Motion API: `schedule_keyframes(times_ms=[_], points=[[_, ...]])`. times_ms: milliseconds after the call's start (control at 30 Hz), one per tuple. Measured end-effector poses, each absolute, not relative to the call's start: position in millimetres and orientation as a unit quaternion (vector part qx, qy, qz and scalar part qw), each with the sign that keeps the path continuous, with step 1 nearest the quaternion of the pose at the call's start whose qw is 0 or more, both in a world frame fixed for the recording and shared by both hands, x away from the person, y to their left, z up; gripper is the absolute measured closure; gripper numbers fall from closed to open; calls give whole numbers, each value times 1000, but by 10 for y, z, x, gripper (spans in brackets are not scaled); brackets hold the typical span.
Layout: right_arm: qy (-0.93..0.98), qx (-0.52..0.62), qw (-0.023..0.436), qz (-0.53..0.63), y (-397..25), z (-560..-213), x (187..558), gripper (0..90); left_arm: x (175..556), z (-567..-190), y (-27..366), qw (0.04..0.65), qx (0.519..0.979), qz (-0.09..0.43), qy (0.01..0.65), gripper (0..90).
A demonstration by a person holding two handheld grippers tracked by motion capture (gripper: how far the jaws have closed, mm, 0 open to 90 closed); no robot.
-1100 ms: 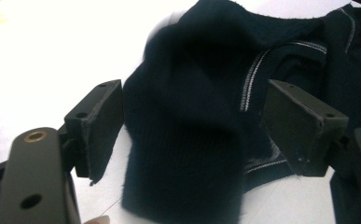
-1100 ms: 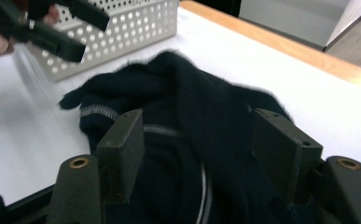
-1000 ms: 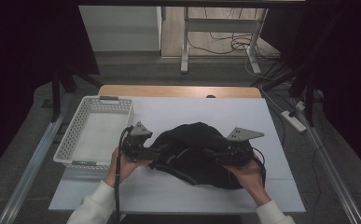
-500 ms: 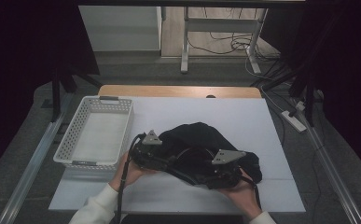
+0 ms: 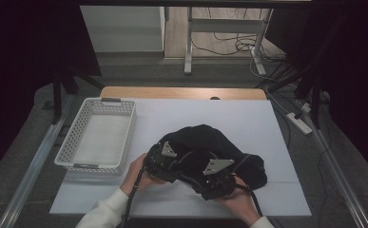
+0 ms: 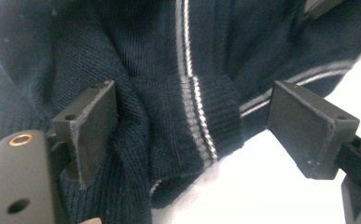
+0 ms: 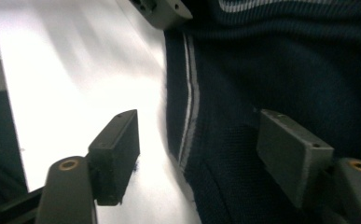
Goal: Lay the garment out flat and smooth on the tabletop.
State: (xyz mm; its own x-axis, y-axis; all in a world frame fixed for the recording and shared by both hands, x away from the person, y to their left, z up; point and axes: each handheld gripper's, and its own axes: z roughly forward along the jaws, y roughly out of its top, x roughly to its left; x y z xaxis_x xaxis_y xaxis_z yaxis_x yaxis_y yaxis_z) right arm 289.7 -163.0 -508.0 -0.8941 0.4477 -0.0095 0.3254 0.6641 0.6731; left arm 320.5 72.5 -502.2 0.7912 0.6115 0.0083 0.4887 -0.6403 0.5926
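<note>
A dark navy knit sweater (image 5: 205, 142) with thin white stripes lies crumpled on the white table (image 5: 248, 118), near its front edge. My left gripper (image 5: 165, 161) rests at the sweater's left front, and my right gripper (image 5: 215, 178) sits close beside it at the front middle. In the left gripper view the left gripper (image 6: 197, 133) is open, its jaws wide apart around a ribbed striped hem (image 6: 192, 126). In the right gripper view the right gripper (image 7: 201, 154) is open too, straddling the striped edge (image 7: 187, 121) where cloth meets bare table.
An empty white perforated basket (image 5: 98, 135) stands at the table's left. A wooden strip (image 5: 181, 92) runs along the far edge. Cables and a power strip (image 5: 298, 121) lie on the floor at the right. Bare table surface (image 5: 172, 114) stretches behind the sweater.
Both grippers have drawn together at the sweater's front. The left one moved right, the right one moved left and nearer. The sweater has bunched and shifted slightly.
</note>
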Motion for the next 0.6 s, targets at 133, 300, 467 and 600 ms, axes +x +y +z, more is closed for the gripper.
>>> schedule_keyframes(times_ms=[133, 300, 467, 600], points=[[919, 217, 92, 316, -1615, -5173, 2939, 275, 3238, -5070, 760, 291, 897, 103, 317, 245], [919, 217, 119, 307, -1606, -5193, 2938, 365, 3254, -5084, 807, 294, 890, 117, 329, 489], [917, 216, 145, 301, -1617, -5185, 2945, 565, 3288, -5097, 881, 308, 886, 105, 330, 728], [916, 221, 139, 306, -1660, -5147, 2984, 767, 3297, -5076, 925, 320, 883, 98, 330, 799]])
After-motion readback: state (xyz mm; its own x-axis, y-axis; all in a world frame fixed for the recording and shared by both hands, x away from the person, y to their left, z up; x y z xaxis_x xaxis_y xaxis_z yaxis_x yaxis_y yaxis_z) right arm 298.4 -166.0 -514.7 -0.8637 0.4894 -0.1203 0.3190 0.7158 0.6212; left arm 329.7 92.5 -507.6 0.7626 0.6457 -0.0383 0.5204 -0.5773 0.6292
